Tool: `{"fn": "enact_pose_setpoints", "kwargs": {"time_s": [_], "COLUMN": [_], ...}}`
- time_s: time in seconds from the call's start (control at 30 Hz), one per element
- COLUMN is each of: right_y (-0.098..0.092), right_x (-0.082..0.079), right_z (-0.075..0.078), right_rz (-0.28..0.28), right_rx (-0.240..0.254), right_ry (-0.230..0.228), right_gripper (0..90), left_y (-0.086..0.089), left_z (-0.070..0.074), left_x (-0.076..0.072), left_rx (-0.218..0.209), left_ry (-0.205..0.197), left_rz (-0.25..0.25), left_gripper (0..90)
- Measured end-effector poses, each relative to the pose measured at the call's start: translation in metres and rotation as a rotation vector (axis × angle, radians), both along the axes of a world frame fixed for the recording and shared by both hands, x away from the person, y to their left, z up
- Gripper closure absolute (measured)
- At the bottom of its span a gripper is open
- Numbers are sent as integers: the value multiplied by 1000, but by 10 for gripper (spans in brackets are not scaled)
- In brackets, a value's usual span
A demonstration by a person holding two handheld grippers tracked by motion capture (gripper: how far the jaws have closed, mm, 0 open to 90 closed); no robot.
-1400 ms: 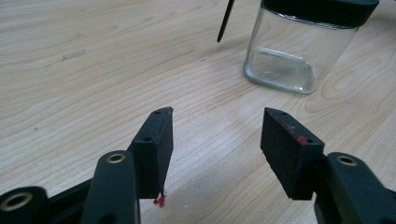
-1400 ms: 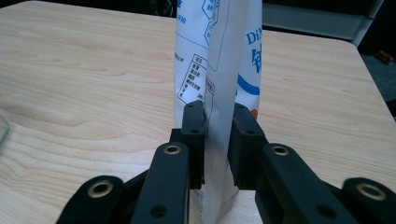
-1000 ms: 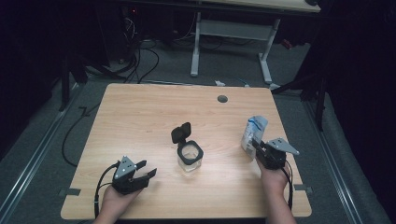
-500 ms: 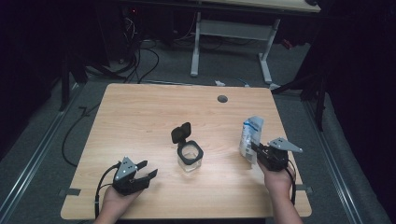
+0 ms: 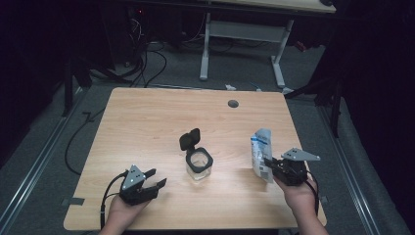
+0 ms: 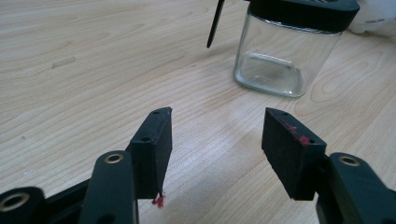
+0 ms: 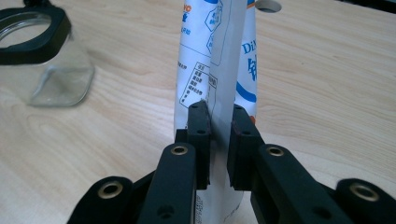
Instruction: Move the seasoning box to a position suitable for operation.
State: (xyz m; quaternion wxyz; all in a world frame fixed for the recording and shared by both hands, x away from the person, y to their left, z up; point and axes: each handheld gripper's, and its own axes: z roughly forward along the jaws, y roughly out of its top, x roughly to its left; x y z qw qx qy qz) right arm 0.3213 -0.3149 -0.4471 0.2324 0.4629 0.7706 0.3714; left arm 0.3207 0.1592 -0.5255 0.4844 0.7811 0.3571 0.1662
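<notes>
Right gripper (image 7: 218,140) hides pouch (image 7: 219,60) text (lower part).

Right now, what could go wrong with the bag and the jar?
The right gripper pinches the thin packet by only a narrow strip, so it might slip or flop. The glass jar stands open with nothing holding it; the left gripper is open and off to the side, so a bump from the packet could tip or slide it.

The table (image 5: 147,127) is lit from above while its surroundings sit dark; the gripper views are bright and sharp.
</notes>
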Motion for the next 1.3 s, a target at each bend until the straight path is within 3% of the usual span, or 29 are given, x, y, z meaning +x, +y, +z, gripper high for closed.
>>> {"fn": "enact_pose_setpoints", "kwargs": {"time_s": [0.7,1.03,1.3], "right_y": [14,21,22], "right_x": [-13,-13,-13], "right_z": [24,30,33], "right_rz": [112,146,158], "right_rx": [-127,-182,-195], "right_ry": [178,228,268], "right_gripper": [830,839,845], "left_y": [-4,-4,-4], "left_z": [0,-1,-1], "left_x": [-1,-1,-1], "left_rx": [11,14,16], "left_ry": [-2,-1,-3], "left_rz": [-17,-19,-20], "left_gripper": [435,435,435]}}
